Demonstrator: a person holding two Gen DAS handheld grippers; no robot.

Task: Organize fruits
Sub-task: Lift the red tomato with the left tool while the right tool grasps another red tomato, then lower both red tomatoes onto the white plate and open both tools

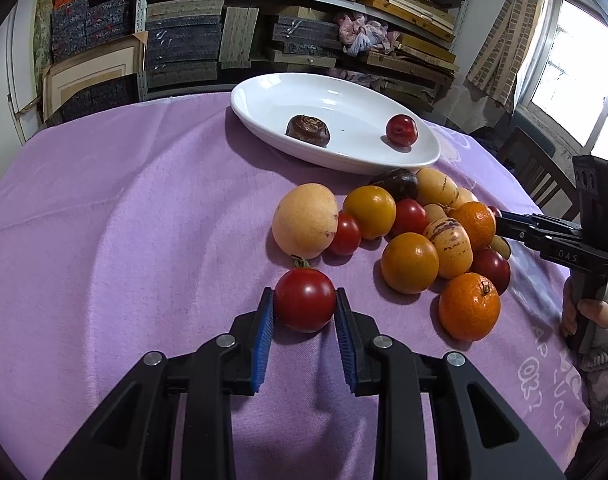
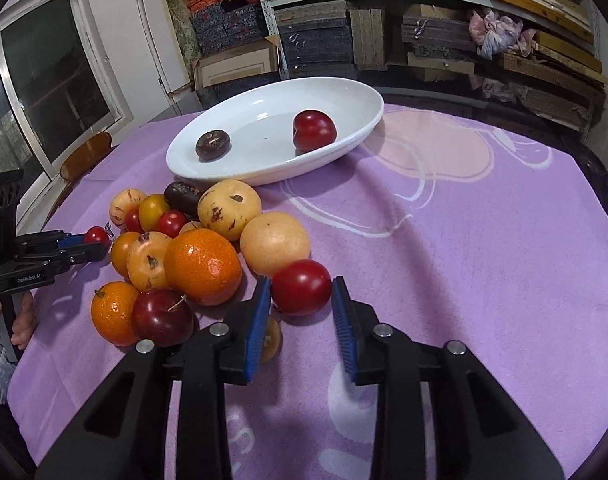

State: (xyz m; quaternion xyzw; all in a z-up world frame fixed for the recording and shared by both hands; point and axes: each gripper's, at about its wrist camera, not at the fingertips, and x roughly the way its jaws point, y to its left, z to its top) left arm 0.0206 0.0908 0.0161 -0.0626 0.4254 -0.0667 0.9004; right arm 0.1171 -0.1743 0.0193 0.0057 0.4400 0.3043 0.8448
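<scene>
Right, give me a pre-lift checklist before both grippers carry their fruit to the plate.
1. Left gripper clamped on the red tomato: ok, both pads touch.
2. Right gripper clamped on the red plum: ok, pads meet both sides.
3. White plate has free space: ok, only a dark fruit and a red one inside.
4. Tomato free of the fruit pile: ok.
5. Plum free of the pale round fruit behind it: cannot tell.

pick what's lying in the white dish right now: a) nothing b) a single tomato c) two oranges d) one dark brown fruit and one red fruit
d: the white dish holds a dark brown fruit and a red fruit, set apart from each other.
</scene>
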